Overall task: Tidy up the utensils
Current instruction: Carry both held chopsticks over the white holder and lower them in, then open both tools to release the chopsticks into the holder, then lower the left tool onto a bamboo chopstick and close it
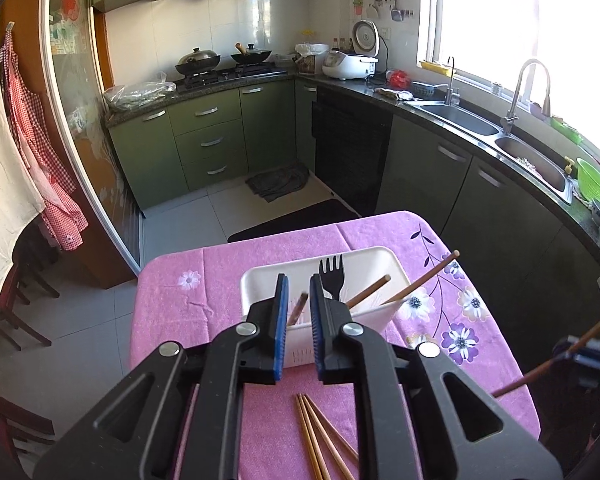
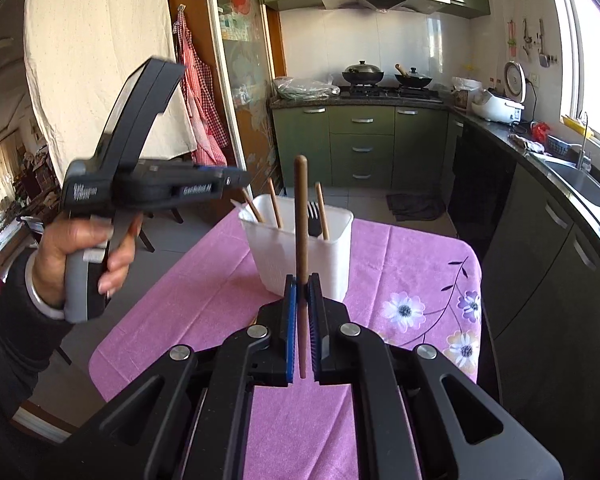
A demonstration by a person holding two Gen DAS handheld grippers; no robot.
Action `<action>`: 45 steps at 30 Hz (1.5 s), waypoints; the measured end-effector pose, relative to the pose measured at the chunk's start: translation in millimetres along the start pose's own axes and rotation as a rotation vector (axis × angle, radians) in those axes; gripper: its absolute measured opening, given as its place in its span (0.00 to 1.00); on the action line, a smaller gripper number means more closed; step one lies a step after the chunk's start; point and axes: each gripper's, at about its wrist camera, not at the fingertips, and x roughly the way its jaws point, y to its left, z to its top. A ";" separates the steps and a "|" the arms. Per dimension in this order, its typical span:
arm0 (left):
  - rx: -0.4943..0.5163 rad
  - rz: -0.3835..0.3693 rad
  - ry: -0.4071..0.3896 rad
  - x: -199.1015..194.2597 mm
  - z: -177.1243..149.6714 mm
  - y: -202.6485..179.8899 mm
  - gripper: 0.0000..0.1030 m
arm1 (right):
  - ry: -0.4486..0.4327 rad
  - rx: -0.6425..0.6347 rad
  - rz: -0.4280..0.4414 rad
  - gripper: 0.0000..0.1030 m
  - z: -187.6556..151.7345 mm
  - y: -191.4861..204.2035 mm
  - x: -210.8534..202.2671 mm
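Three binned chopsticks [image 2: 275,202] and one black fork [image 2: 313,216] stand in the white basket [image 2: 332,248], leaning on its walls. This part counts as done.

Item, basket: upright on the pink flowered cloth of the bench [image 1: 220,280], near the far middle.

Item, left hand-held gripper [image 1: 298,284]: poised over the basket's near rim, at about 9 o'clock of the basket in the right wrist view. Its jaws stand slightly apart. The top of one binned chopstick shows in the gap between them, but the pads do not appear to press on it. It is judged released, holding nothing.

Item, right hand-held gripper [image 2: 302,280]: clenched on the held chopstick [image 2: 301,200], which stands upright between the pads. It is lifted clear of the bench on the near side of the basket, at 6 o'clock from it. This stick is in transit and not yet stowed.

Item, loose chopsticks [image 1: 320,432]: a small bunch of three or four. The exact count is unclear, because the left hand-held gripper's body hides part of them. They lie flat on the cloth at 6 o'clock from the basket, close together, fanning out slightly. They are still to be gathered.

Progress, as a judgement: roughly half. Four pieces are stowed, one is in hand and the bunch on the cloth is outstanding. No other utensils can be seen on the bench, though the two hand-held grippers cover its nearest part.
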 end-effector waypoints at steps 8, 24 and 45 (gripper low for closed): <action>0.003 -0.005 -0.095 -48.9 -18.6 11.7 0.28 | -0.204 0.046 0.057 0.07 95.6 4.6 -22.3; -0.011 -0.023 -0.020 -62.6 -61.9 41.5 0.28 | -0.106 0.039 -0.134 0.07 114.5 5.7 97.4; -0.053 -0.056 0.183 -28.9 -114.6 25.6 0.34 | -0.141 -0.034 -0.063 0.23 18.6 18.6 -26.5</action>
